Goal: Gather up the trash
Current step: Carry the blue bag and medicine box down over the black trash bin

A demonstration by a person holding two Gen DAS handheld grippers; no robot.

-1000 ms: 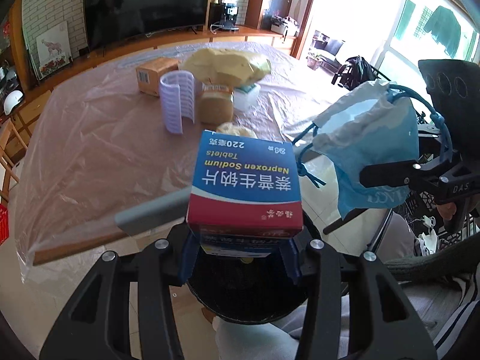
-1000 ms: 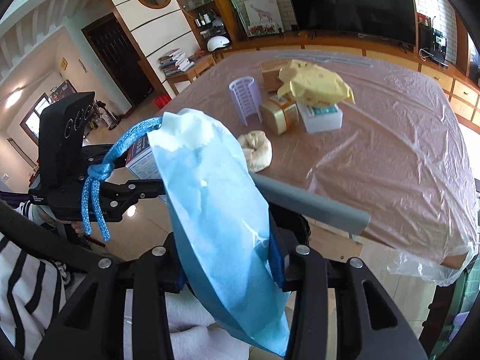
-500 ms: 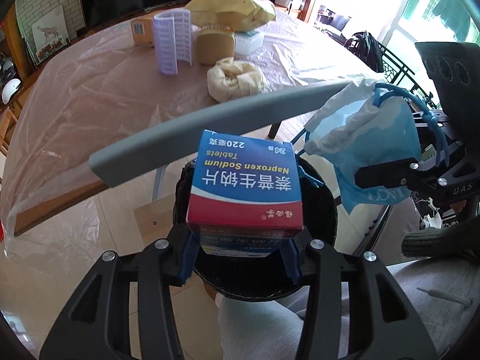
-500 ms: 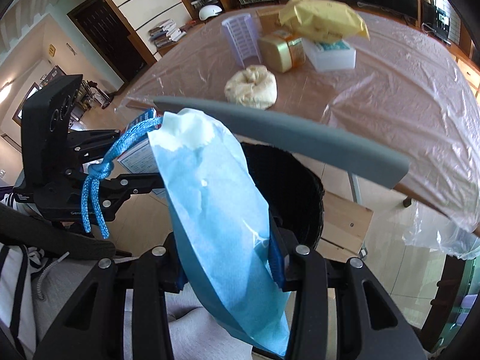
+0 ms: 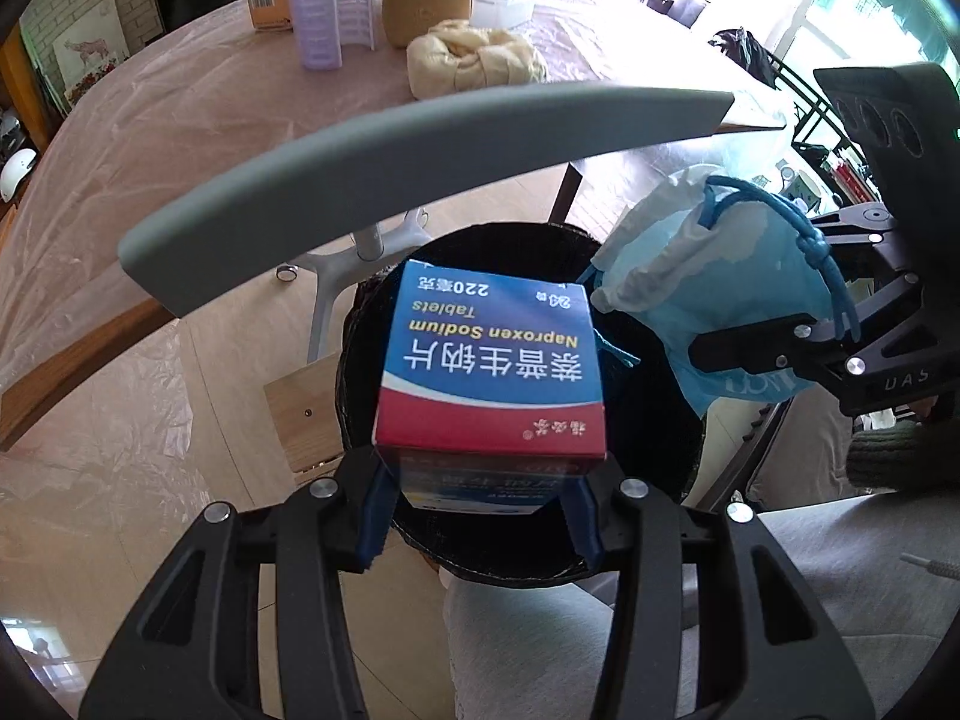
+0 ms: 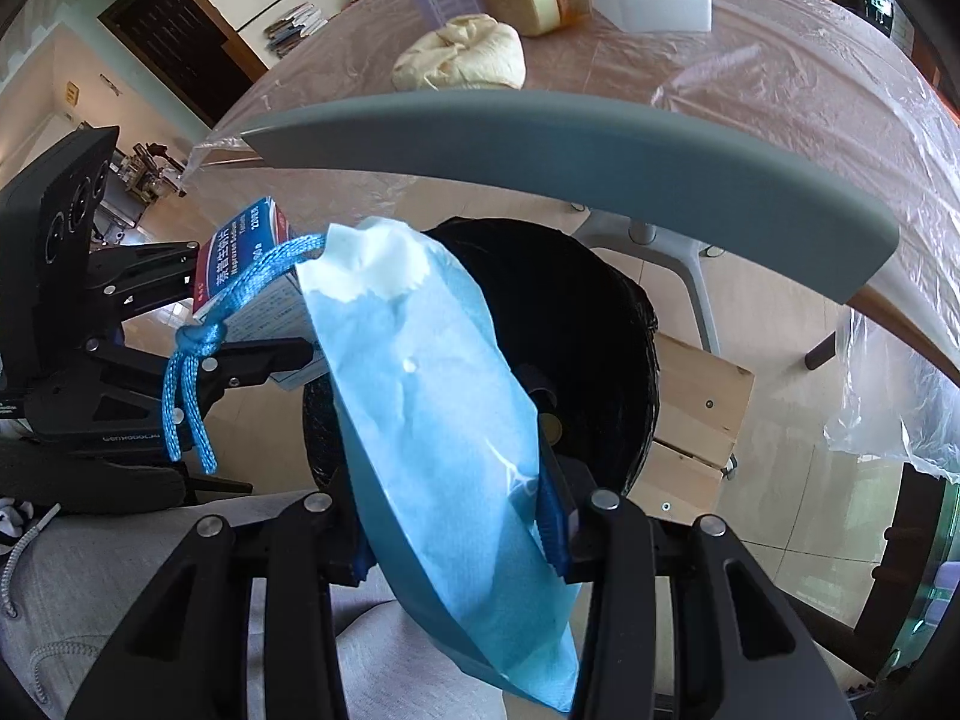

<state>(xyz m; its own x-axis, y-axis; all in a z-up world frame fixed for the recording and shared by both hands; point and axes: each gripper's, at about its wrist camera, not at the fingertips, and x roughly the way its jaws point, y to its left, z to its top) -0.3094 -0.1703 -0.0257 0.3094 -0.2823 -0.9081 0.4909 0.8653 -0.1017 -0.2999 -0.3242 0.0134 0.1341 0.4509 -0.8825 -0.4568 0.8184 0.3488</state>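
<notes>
We see the Naproxen Sodium tablet box clamped in the left gripper above the black waste bin; beside it, also over the bin, the right gripper pinches a blue drawstring bag.

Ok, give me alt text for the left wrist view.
The left tongs grip a blue and red tablet box above a black bin. At right, the right tongs hold a blue drawstring bag; a plastic-covered table lies beyond.

bin floor hidden, pouch base cropped
</notes>
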